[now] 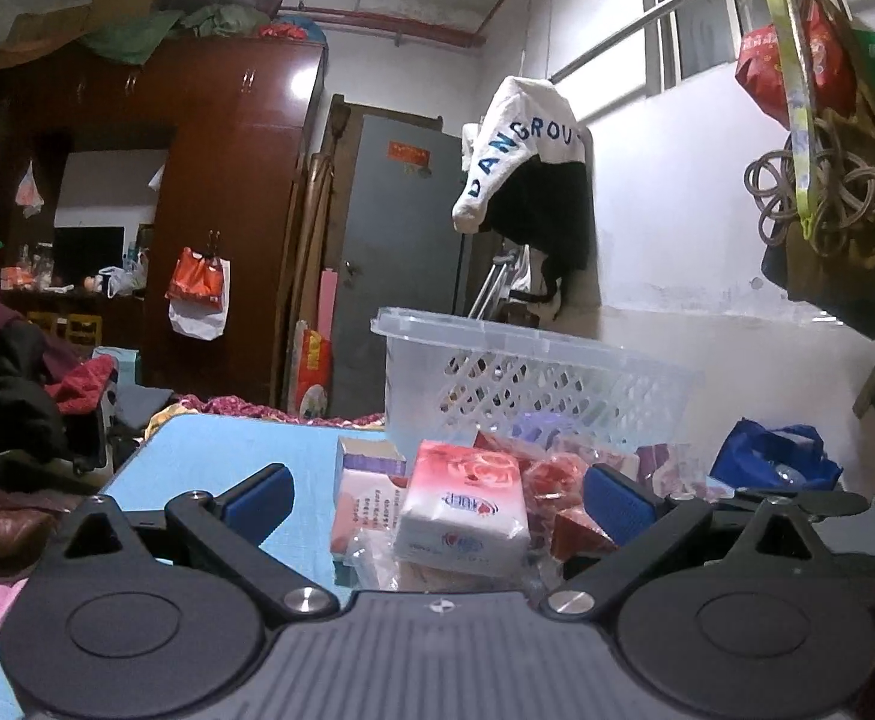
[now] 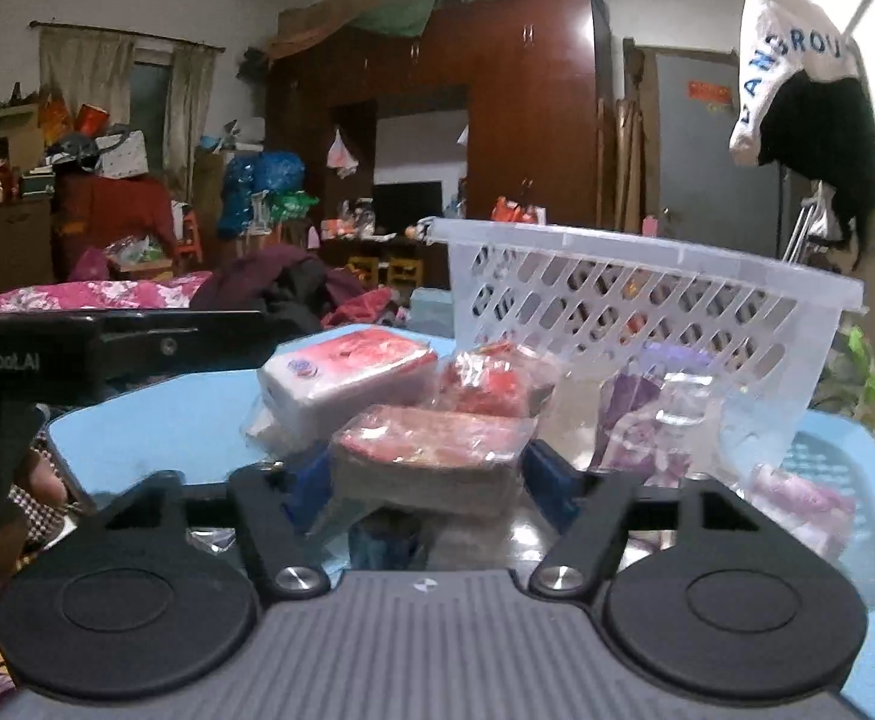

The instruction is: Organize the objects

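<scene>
right gripper [image 2: 416, 474] clamps a red wrapped pack [image 2: 431, 450]; left gripper [image 1: 437, 504] gapes around a tissue pack [image 1: 464, 507].
both packs lie just before the white basket [image 2: 647, 300]: light, soft, slippery film, so pinch the short sides, gently.

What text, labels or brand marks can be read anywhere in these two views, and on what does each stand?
"ANGROU": blue letters on the white hanging garment; the ends are folded away.
"GenRobot.AI": white print on the black gripper body at the left edge, first letters cut off.
Pink-and-white tissue pack: logo blurred, unreadable.
Red sticker on the grey door: too small.
</scene>
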The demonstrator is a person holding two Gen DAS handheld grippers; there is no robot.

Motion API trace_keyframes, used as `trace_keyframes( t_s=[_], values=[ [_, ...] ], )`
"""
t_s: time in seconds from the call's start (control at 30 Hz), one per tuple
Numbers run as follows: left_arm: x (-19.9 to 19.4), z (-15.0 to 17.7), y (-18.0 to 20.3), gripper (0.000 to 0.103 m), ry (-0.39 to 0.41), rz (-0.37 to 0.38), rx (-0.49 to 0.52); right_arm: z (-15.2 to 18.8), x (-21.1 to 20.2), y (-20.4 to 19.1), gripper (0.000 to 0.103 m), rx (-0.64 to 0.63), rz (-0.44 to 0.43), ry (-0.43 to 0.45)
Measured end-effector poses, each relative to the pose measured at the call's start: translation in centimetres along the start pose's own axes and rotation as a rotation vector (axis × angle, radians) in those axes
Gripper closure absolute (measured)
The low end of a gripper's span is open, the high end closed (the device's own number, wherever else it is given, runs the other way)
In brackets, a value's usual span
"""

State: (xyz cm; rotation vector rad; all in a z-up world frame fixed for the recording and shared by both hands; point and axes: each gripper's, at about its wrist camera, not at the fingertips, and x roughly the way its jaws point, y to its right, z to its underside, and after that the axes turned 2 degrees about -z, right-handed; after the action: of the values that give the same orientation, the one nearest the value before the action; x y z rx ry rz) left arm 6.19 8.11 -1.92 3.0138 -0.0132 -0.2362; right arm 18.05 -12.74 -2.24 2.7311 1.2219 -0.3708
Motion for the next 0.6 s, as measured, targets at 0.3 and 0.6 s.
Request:
trace_keyframes(
  t_s=[0.3,0.6],
  values=[
    [1.4,0.9,1.4,0.003,-0.009,-0.032,0.070,0.4,-3.3,1.3,0.035,0.039,0.016,0.085],
    [3.2,1.6,1.9,0.046,-0.046,-0.044,0.067,0.3,-4.3,2.7,0.035,0.079,0.025,0.118]
  ],
)
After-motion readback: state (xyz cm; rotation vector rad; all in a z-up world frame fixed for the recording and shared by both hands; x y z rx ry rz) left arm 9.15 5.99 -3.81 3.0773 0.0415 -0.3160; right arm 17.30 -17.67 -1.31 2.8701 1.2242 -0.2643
